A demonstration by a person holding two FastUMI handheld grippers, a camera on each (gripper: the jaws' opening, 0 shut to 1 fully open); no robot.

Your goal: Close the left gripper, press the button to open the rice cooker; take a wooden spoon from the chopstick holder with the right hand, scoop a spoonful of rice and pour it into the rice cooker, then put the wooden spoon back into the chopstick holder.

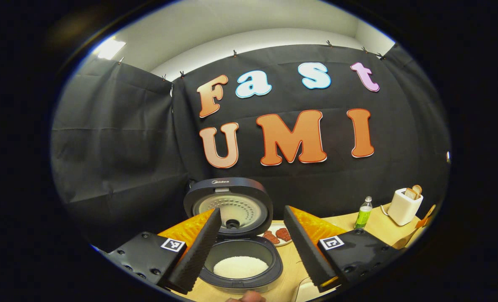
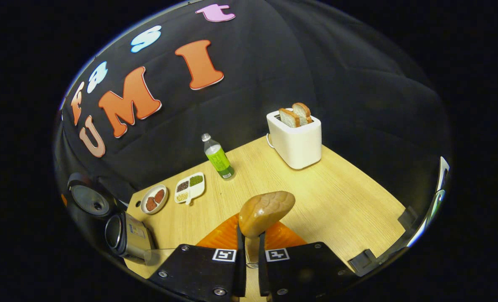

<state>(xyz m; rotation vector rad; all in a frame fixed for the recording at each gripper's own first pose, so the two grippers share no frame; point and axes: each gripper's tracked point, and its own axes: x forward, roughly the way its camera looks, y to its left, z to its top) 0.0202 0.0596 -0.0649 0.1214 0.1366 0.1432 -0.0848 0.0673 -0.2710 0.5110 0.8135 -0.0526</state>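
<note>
A pale wood-grain table (image 2: 341, 197) fills the booth floor of both views, backed on all sides by black cloth hung from clips, with a white wall and ceiling and a bright light patch above the cloth in the left gripper view. The left gripper (image 1: 253, 247) hangs over the near edge of the table with its 2 fingers spread wide apart and nothing between them; framed in that gap is the rice cooker (image 1: 236, 235), its lid (image 1: 228, 205) tipped up and back and white rice (image 1: 240, 267) lying in the pot. Just behind the cooker sits a small plate (image 2: 154, 199) of reddish food, and beside that a divided dish (image 2: 190, 187) with 3 compartments. A bottle (image 2: 217, 157) with a green label stands upright farther back, well apart from a white toaster (image 2: 295, 140) holding 2 slices of bread (image 2: 295, 114) near the table's far corner. The right gripper (image 2: 249, 251) has its fingers drawn together, clamped on the handle of the wooden spoon (image 2: 265, 212), whose bowl rises above the fingertips, over the table. The rice cooker shows at the left edge of the right gripper view.
</note>
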